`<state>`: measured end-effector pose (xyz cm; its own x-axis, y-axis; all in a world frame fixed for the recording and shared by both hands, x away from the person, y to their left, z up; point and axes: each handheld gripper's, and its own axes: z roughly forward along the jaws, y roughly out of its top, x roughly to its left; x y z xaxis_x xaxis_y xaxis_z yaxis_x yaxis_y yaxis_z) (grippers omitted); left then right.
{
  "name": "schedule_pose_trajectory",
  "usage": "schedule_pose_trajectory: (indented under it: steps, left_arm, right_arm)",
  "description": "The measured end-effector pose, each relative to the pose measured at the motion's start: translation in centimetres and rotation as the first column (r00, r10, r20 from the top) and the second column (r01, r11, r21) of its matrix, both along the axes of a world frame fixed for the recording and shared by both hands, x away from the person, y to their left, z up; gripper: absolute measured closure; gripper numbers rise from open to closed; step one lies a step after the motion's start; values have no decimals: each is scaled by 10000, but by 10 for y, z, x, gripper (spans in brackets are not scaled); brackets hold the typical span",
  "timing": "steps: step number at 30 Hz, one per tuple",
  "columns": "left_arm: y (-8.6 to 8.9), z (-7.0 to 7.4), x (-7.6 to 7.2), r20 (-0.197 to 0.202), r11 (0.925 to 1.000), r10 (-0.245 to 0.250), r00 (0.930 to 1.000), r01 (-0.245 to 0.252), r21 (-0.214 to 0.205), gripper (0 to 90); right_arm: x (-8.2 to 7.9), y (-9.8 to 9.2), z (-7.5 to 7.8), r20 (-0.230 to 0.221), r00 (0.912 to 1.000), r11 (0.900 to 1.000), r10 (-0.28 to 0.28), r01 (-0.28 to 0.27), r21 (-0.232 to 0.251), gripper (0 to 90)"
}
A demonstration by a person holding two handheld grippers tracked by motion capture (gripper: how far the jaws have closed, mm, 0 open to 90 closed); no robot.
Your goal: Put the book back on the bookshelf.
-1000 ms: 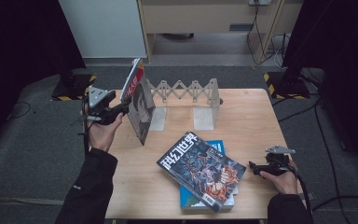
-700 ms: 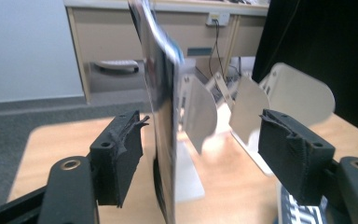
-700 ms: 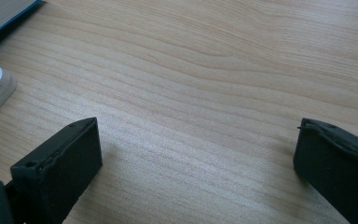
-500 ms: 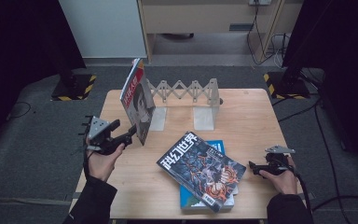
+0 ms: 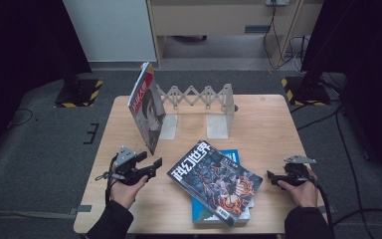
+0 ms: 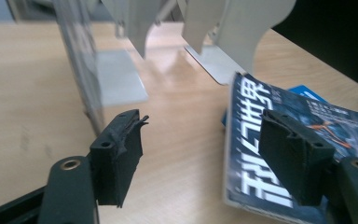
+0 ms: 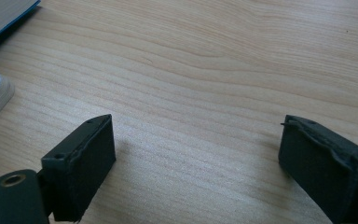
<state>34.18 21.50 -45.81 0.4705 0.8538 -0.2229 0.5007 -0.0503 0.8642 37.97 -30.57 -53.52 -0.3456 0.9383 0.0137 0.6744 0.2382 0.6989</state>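
A red-and-white magazine (image 5: 146,107) stands on edge against the left end of a grey folding book rack (image 5: 199,97). A dark magazine (image 5: 214,180) lies flat on a blue book (image 5: 232,156) near the front. My left gripper (image 5: 155,167) hovers low, left of the dark magazine, and points at it. It is open and holds nothing, its jaws having just widened. In the left gripper view, the gripper (image 6: 205,123) faces the dark magazine (image 6: 261,112). My right gripper (image 5: 270,178) rests at the front right, open over bare wood (image 7: 196,128), its jaws just narrowed a little.
The wooden table (image 5: 268,129) has bare room at the right and back right. The rack's two flat metal feet (image 5: 218,127) lie behind the books. Dark floor, cables and black stands surround the table.
My left hand has dropped from beside the standing magazine down toward the table's front, left of the dark magazine. The standing magazine stays in the rack. The right hand has kept still.
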Motion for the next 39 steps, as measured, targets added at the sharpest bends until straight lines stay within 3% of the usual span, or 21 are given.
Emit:
schedule_pose_trajectory:
  steps: [3, 7, 11, 14, 21, 29, 39]
  left_arm:
    - [-5, -7, -1, -125, 9998, -171, 9998, 173, 134, 268]
    - [-12, -17, -1, -270, 9976, -651, 9975, 658, 236, 268]
    - [-15, -25, 0, -487, 9953, -966, 9941, 969, 44, 271]
    - [-19, -32, 2, -879, 9930, -1175, 9892, 1179, -6, 272]
    - [-23, -39, 5, -1178, 9905, -1378, 9834, 1364, -192, 267]
    - [-31, -46, 9, -1464, 9877, -1561, 9768, 1544, -228, 251]
    - [-36, -55, 16, -1977, 9800, -1953, 9606, 1835, -764, 233]
  right_arm:
    - [-1, 1, 3, -103, 9999, 10000, 16, -17, -66, 164]
    - [-3, 3, 8, -168, 9998, 9997, 90, -87, 228, 190]
    - [-7, 7, 18, 233, 9997, 9990, 41, -52, 445, 214]
    - [-11, 9, 28, 508, 9985, 9973, 190, -226, 705, 250]
    - [-19, 20, 44, 996, 9936, 9904, 536, -656, 1215, 294]
    - [-29, 41, 58, 1372, 9811, 9731, 1363, -1586, 1673, 310]
    - [-33, 64, 54, 998, 9719, 9527, 2132, -2295, 1991, 345]
